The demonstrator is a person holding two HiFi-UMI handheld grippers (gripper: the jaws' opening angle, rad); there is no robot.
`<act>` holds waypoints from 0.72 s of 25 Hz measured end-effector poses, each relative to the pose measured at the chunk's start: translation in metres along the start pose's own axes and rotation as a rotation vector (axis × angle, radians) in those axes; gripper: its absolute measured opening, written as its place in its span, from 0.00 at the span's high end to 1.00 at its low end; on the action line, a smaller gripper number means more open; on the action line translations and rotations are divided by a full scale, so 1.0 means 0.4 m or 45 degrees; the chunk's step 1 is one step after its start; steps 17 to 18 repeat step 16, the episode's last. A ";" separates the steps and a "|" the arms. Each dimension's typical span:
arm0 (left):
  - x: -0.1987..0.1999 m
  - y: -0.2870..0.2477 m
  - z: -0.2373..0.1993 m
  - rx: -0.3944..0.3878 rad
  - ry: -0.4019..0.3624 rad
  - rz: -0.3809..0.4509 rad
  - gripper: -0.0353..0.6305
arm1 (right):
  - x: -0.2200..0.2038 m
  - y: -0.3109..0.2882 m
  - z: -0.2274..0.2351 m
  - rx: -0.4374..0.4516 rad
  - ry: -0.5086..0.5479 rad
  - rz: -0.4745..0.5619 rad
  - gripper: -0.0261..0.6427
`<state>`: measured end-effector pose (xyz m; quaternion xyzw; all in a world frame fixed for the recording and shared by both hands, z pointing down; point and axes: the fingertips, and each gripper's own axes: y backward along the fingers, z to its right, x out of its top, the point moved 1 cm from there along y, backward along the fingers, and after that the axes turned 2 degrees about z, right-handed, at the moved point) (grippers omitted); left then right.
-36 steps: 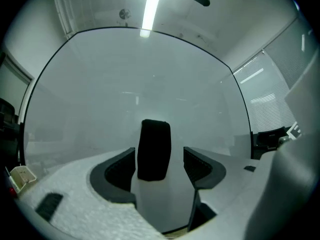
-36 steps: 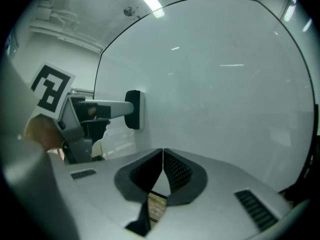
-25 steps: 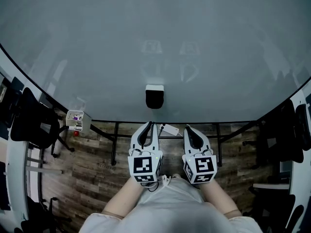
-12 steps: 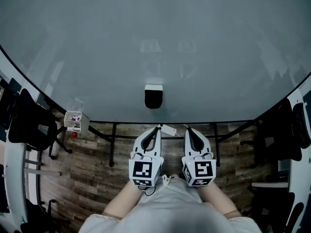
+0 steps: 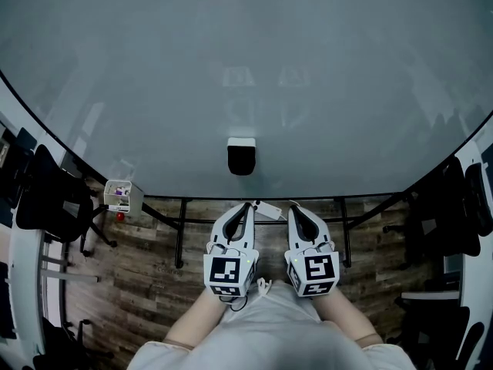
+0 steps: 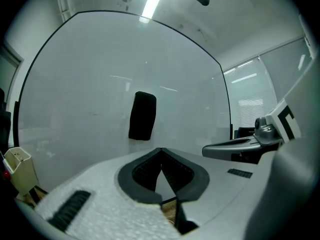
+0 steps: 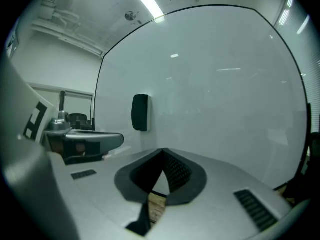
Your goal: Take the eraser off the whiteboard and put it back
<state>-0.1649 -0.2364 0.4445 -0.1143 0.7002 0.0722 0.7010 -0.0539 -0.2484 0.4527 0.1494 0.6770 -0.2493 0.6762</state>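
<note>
**Task item**
- Eraser [image 5: 241, 156]: a dark block with a pale top edge. It sits upright on the whiteboard [image 5: 246, 60], low down and about mid-width, and nothing touches it.

**My grippers**
- Left gripper [image 5: 249, 206]: it is held below the eraser and well apart from it. The jaws are closed tip to tip and hold nothing.
- Right gripper [image 5: 293, 206]: it is below the eraser and a little to its right, beside the left one. Its jaws also meet at the tips and hold nothing.
- Between my jaw tips and the eraser there is only the board's bare lower strip and its dark bottom edge.

**Surroundings, placed from the eraser**
- White tag [image 5: 269, 209]: below the eraser, between my two sets of tips. I cannot tell what it hangs on.
- Small white box [image 5: 119, 195]: below and well to the left of the eraser, at the board's lower corner. It holds small coloured bits.
- Black stand bars [image 5: 180, 233]: below the eraser, running down to the wood floor [image 5: 139, 284].
- Black chairs: one far to the left [image 5: 50, 199], one far to the right [image 5: 451, 206].

**Seen in one view only**
- Head view: the floor, the stand bars, the chair on each side, both marker cubes and my forearms [image 5: 196, 318].
- Left gripper view: window blinds [image 6: 252, 106] to the right of the eraser, with my right gripper side-on in front of them. The white box shows at the far lower left. The eraser here shows its broad dark face [image 6: 142, 116].
- Right gripper view: the eraser appears narrower [image 7: 140, 112], with a pale strip on its board side. My left gripper lies to the left of it.
- Both gripper views show a ceiling light strip [image 7: 147, 1] above the eraser. The head view does not.
</note>
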 end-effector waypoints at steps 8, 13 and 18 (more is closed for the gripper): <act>0.006 -0.001 -0.006 0.025 -0.003 0.011 0.92 | -0.005 -0.010 -0.003 0.036 -0.092 -0.014 0.92; 0.008 -0.003 -0.005 0.029 -0.001 0.009 0.92 | -0.003 -0.013 0.002 0.035 -0.082 -0.020 0.92; 0.005 -0.003 -0.004 0.025 -0.002 0.001 0.92 | -0.002 -0.014 0.000 0.038 -0.074 -0.019 0.92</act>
